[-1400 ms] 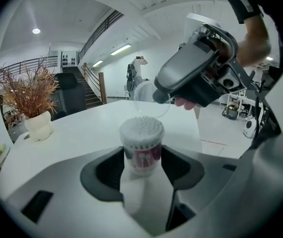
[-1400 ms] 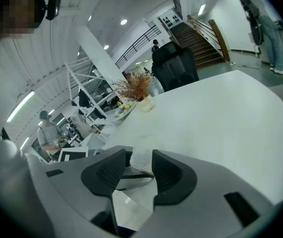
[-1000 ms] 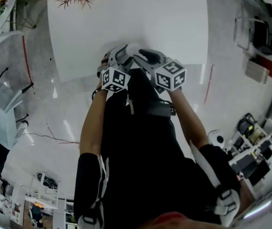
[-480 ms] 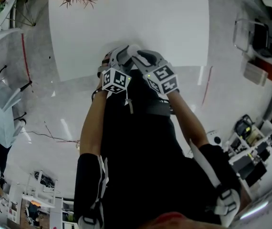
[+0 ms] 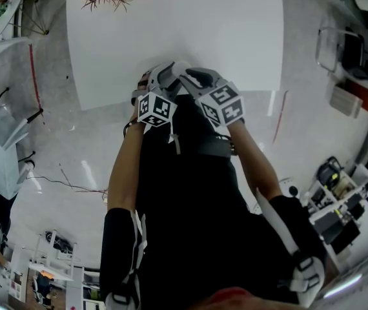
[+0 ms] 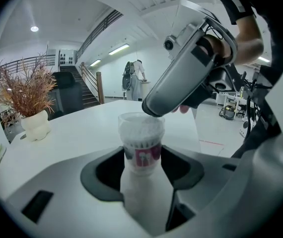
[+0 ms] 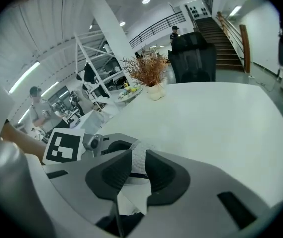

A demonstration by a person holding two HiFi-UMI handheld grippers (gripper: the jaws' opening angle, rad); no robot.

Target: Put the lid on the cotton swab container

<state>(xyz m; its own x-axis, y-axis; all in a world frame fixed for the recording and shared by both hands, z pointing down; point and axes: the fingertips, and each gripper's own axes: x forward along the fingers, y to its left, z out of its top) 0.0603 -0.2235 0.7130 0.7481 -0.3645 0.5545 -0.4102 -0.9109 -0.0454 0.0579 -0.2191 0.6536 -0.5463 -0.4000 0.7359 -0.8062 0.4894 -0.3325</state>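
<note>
My right tongs (image 7: 134,170) have just been closing onto the lid (image 7: 138,155), centre frame. Meanwhile my left tongs (image 6: 142,165) pinch the container (image 6: 141,133). I judge capping is near.

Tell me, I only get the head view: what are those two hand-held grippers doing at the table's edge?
Observer: The left hand-held gripper clamps a clear cotton swab container between its jaws.
Operator: And the right one?
Observer: The right hand-held gripper hangs over it. Its jaws have just been closing, with the container's swab-filled top showing in their gap.
Operator: Is it full?
Observer: Its upper part is packed with white swabs above a pink label.
</note>
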